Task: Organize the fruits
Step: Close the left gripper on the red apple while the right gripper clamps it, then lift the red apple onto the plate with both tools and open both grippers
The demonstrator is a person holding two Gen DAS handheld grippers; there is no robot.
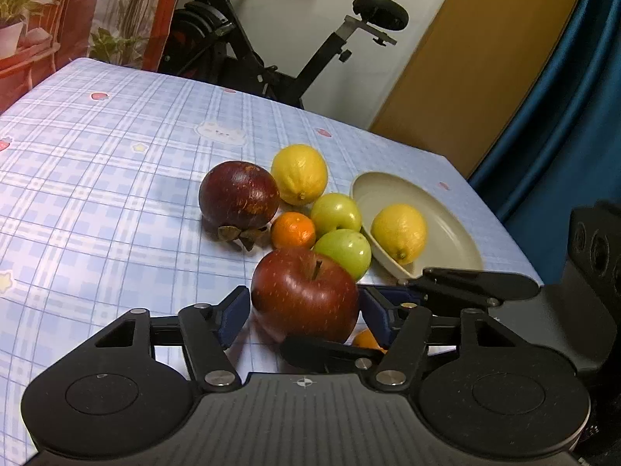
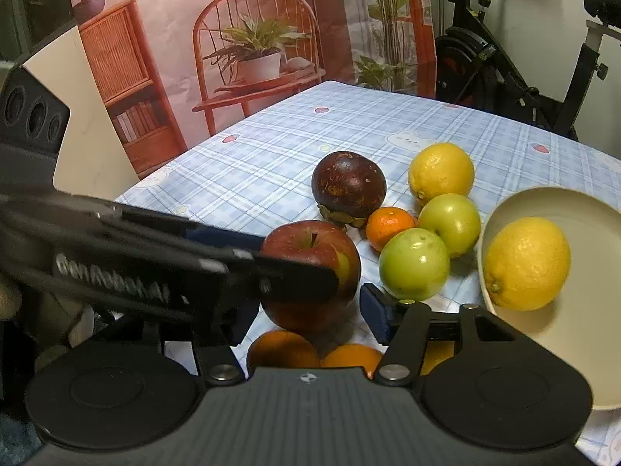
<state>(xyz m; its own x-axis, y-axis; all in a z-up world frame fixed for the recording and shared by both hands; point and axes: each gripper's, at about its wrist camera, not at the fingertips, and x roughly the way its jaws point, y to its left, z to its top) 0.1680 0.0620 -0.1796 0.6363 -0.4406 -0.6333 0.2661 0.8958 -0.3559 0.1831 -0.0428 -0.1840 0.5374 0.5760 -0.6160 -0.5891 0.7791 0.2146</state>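
Observation:
A red apple (image 1: 304, 295) sits on the blue checked tablecloth between the open fingers of my left gripper (image 1: 304, 312); small gaps show on both sides. My right gripper (image 2: 306, 306) is also open around the same red apple (image 2: 310, 248), and the left gripper's finger (image 2: 295, 277) crosses in front of it. Behind lie a dark mangosteen (image 1: 238, 198), a lemon (image 1: 299, 174), a small orange (image 1: 293, 230) and two green apples (image 1: 341, 250). A second lemon (image 1: 399, 233) lies in the cream bowl (image 1: 446, 217).
More oranges (image 2: 283, 349) lie just under my right gripper near the table's front edge. An exercise bike (image 1: 248, 39) stands behind the table. A printed backdrop (image 2: 240, 39) hangs at the far side. A blue curtain (image 1: 574, 97) hangs at the right.

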